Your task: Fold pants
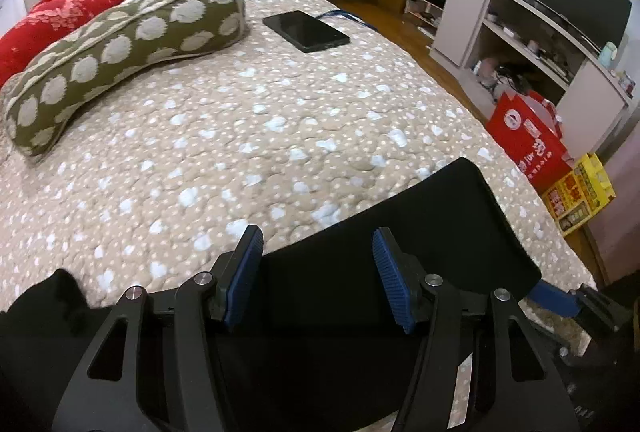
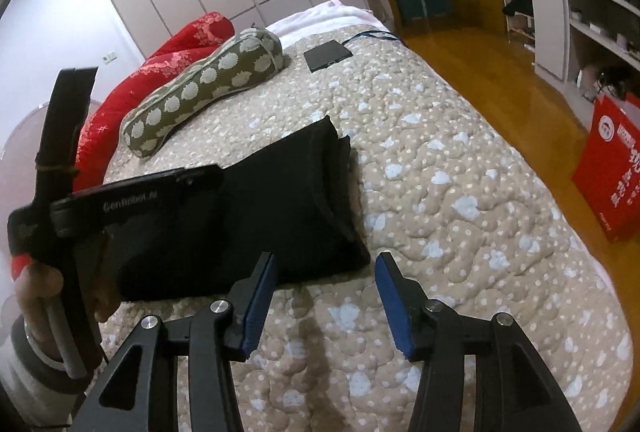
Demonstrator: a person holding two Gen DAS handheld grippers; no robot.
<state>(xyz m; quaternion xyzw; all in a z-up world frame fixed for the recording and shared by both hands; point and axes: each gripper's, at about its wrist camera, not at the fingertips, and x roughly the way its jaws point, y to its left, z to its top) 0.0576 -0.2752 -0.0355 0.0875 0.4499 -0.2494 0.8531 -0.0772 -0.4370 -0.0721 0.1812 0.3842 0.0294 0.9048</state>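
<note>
Black pants (image 2: 256, 208) folded, flat on quilted bed (image 2: 460, 192). Right gripper (image 2: 325, 306) jaws apart, empty, beside pants' near corner. Left gripper (image 1: 318, 280) jaws apart above pants, nothing pinched.

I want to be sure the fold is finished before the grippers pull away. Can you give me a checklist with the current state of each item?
1. Pants folded into a compact stack on the bed: ok.
2. Right gripper open, nothing between the pads: ok.
3. Left gripper open above the pants, no cloth pinched: ok.
4. Phone lies apart from the pants: ok.
5. Spotted pillow lies apart from the pants: ok.
6. Layers lined up evenly underneath: cannot tell.
</note>
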